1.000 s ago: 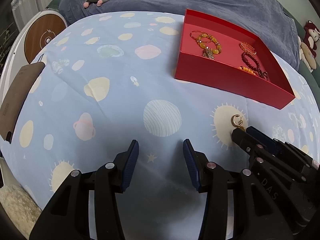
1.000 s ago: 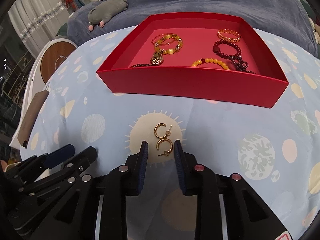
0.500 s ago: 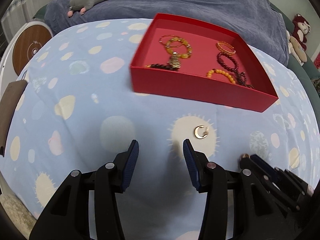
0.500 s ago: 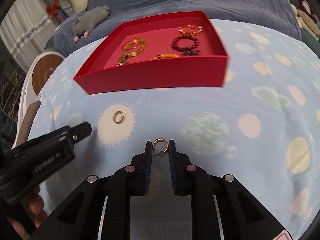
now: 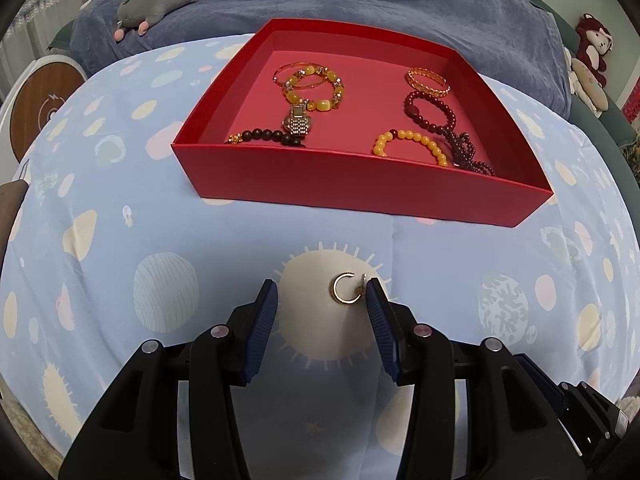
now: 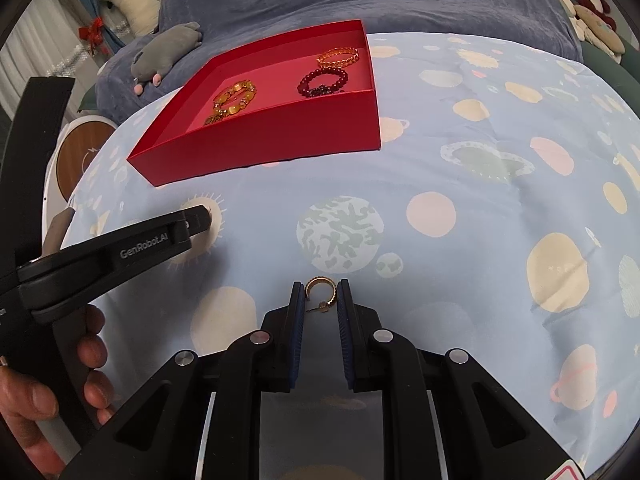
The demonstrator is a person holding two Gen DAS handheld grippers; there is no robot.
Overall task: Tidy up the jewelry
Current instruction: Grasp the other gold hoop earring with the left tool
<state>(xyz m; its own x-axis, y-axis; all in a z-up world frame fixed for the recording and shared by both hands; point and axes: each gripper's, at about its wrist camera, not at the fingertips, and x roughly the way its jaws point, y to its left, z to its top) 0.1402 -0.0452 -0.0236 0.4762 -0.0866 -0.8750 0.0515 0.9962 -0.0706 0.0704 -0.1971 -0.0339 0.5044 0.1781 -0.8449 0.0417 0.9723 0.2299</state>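
Earrings are the last pieces outside the box, as far as I can see. One earring (image 6: pixel 321 293) is clamped between the pads of the right gripper (image 6: pixel 320 300), lifted above the cloth (image 6: pixel 460 184). The other earring (image 5: pixel 346 288) lies flat on the cloth between the fingers of the left gripper (image 5: pixel 320 300), close to its right finger and perhaps touching it; this gripper is wide apart and holds nothing.

Ahead of both grippers, well apart from the right one and nearer to the left one, stands the red box (image 5: pixel 360 196). Inside it several bracelets (image 5: pixel 430 114) and a small watch (image 5: pixel 298 120) already lie on the floor of the box.

I judge that most of the task is done: the bracelets are sorted in. What is left is to carry the held earring forward and to the left into the box, and to close the left gripper on the second earring and bring it in too.
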